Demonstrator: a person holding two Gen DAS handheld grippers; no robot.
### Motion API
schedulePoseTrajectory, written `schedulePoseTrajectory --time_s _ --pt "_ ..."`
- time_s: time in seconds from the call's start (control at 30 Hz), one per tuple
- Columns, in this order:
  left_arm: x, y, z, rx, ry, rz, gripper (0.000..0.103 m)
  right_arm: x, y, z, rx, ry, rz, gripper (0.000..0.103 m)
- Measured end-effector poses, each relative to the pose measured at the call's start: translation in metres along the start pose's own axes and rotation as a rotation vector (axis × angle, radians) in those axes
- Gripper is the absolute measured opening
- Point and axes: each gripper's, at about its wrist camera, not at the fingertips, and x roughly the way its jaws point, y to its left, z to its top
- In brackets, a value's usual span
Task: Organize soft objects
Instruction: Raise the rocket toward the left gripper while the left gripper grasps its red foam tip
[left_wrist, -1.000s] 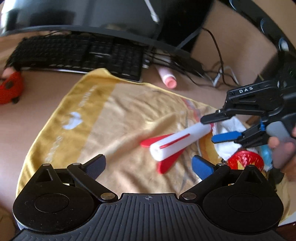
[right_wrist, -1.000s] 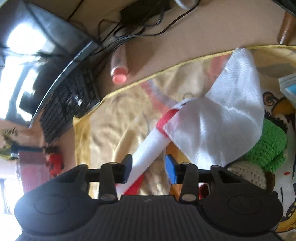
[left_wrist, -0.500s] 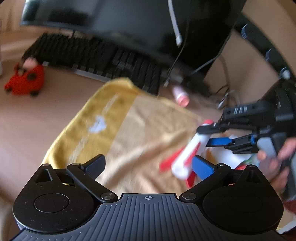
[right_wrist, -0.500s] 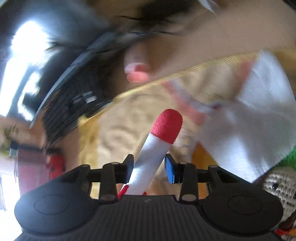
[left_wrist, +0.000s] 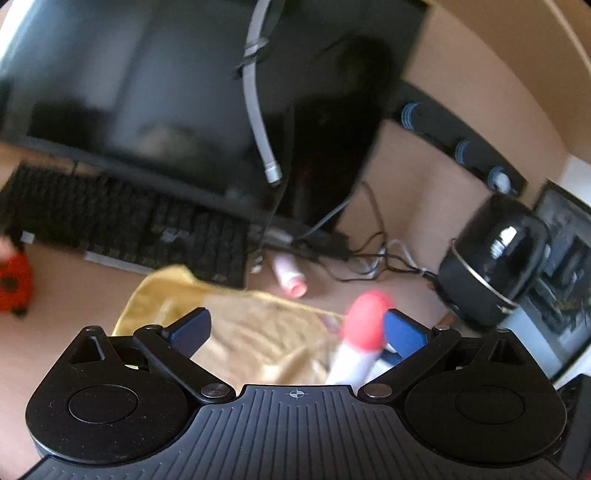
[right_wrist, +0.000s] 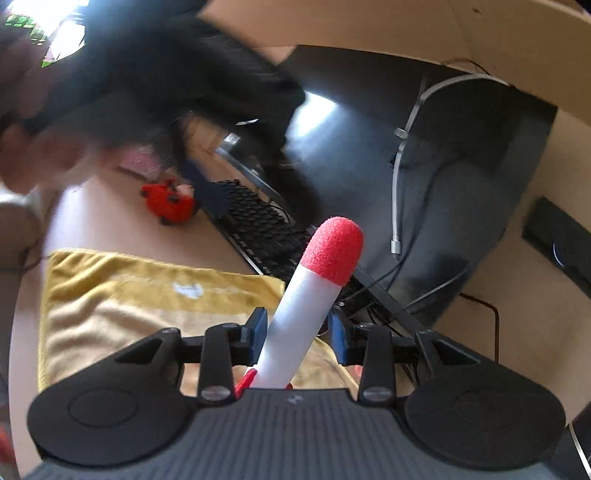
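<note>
A foam rocket (right_wrist: 314, 291) with a white body and a red nose stands nose-up in the right wrist view. My right gripper (right_wrist: 297, 334) is shut on its body, and its red fins peek out just below the pads. The rocket is lifted above the yellow towel (right_wrist: 129, 295). In the left wrist view the same rocket (left_wrist: 364, 325) shows blurred, just inside the right fingertip of my left gripper (left_wrist: 295, 330). That gripper is open and holds nothing. A red plush toy (right_wrist: 168, 201) lies on the desk beyond the towel (left_wrist: 251, 332), by the keyboard's end.
A black keyboard (left_wrist: 129, 225) and a dark monitor (left_wrist: 147, 92) stand behind the towel. A pink tube (left_wrist: 290, 277) and tangled cables lie at the monitor's base. A round black speaker (left_wrist: 495, 258) sits at right. A person's dark sleeve (right_wrist: 147, 92) is blurred at upper left.
My right gripper closed on the rocket and lifted it off the towel, swinging it nose-up. The left gripper rose and tilted toward the monitor, staying open.
</note>
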Motion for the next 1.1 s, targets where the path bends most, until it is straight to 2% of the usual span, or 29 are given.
schedulePoseTrajectory --time_s 0.07,0.13,0.2,0.27,0.33,0.37,0.53,0.73,0.77,0.87,0.93,1.0,1.1 --pt "0.000 -0.017 -0.004 0.054 -0.003 -0.036 0.102 -0.001 0.003 -0.002 -0.007 -0.015 -0.009 0.039" --pt "0.008 -0.032 -0.009 0.089 0.024 -0.030 0.102 0.000 0.004 -0.003 0.001 -0.028 -0.010 0.039" --pt "0.020 -0.039 -0.014 0.081 0.054 -0.016 0.101 -0.002 0.008 -0.003 -0.011 -0.038 -0.007 0.038" --pt "0.029 -0.042 -0.017 0.056 0.078 -0.006 0.096 -0.005 0.012 -0.005 -0.016 -0.047 -0.003 0.038" --pt "0.037 -0.044 -0.017 0.052 0.093 0.007 0.052 -0.009 0.015 -0.006 -0.015 -0.058 -0.002 0.038" --pt "0.039 -0.046 -0.017 0.058 0.100 0.018 0.049 -0.010 0.016 -0.006 -0.021 -0.065 -0.003 0.037" --pt "0.032 -0.046 -0.018 0.039 0.085 -0.002 0.045 -0.005 0.017 -0.006 -0.026 -0.073 -0.024 0.035" --pt "0.038 -0.056 -0.017 0.112 0.098 0.024 0.045 -0.005 0.012 -0.009 -0.042 -0.030 -0.014 0.042" --pt "0.040 -0.056 -0.018 0.101 0.102 0.019 0.045 -0.008 0.012 -0.011 -0.053 -0.025 -0.005 0.043" --pt "0.046 -0.056 -0.019 0.080 0.099 0.000 0.041 -0.017 0.009 -0.019 -0.107 -0.010 -0.016 0.055" --pt "0.052 -0.057 -0.020 0.066 0.103 -0.013 0.041 -0.026 0.003 -0.022 -0.127 -0.010 -0.050 0.057" --pt "0.060 -0.059 -0.021 0.039 0.104 -0.043 0.041 -0.027 -0.011 -0.026 -0.109 0.034 -0.064 0.057" --pt "0.067 -0.057 -0.016 -0.016 0.097 -0.086 0.041 -0.019 -0.022 -0.029 -0.075 0.088 -0.021 0.057"
